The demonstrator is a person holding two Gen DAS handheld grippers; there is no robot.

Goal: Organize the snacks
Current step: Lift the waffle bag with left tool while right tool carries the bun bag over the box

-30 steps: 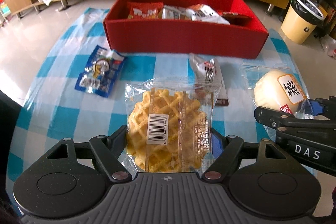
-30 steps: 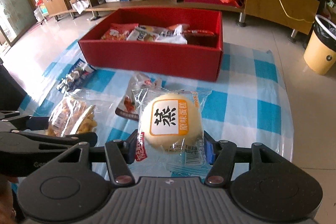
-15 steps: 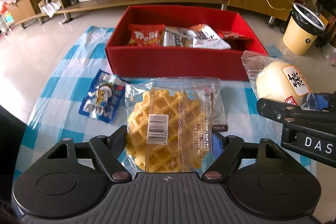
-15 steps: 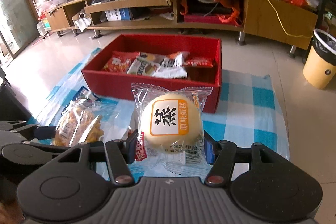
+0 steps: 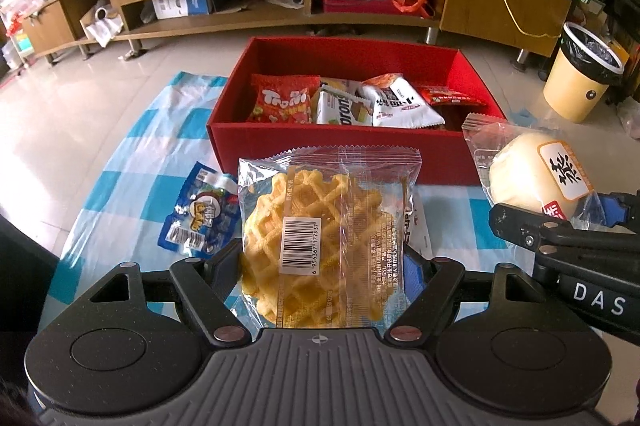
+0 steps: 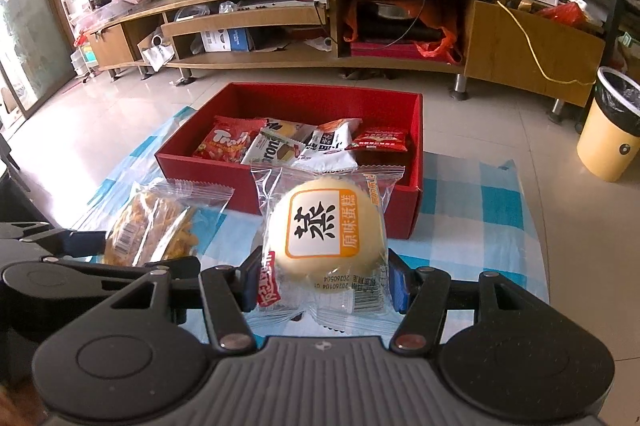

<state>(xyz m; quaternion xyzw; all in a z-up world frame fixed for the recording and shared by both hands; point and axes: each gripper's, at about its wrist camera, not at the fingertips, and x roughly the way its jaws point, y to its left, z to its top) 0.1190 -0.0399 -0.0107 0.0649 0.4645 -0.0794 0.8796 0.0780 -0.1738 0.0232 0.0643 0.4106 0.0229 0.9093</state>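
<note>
Left wrist view: red box (image 5: pixel 352 150) straight ahead beyond the left gripper (image 5: pixel 322 262), long side across the view, already with several packets inside. Jaws about half open, clamped on a waffle packet (image 5: pixel 324 238), upright. Blue packet (image 5: pixel 200 214) on the checked cloth (image 5: pixel 120 186). Right wrist view: same box (image 6: pixel 412 202) ahead, slightly left. Right gripper (image 6: pixel 326 274) closed partway on the steamed cake packet (image 6: pixel 324 226), lifted above the cloth.

A golden waffle in a clear wrapper (image 5: pixel 320 238) is clamped by the left gripper (image 5: pixel 324 266) before an open red cardboard box (image 5: pixel 340 154); a packet behind is seemingly hidden.
</note>
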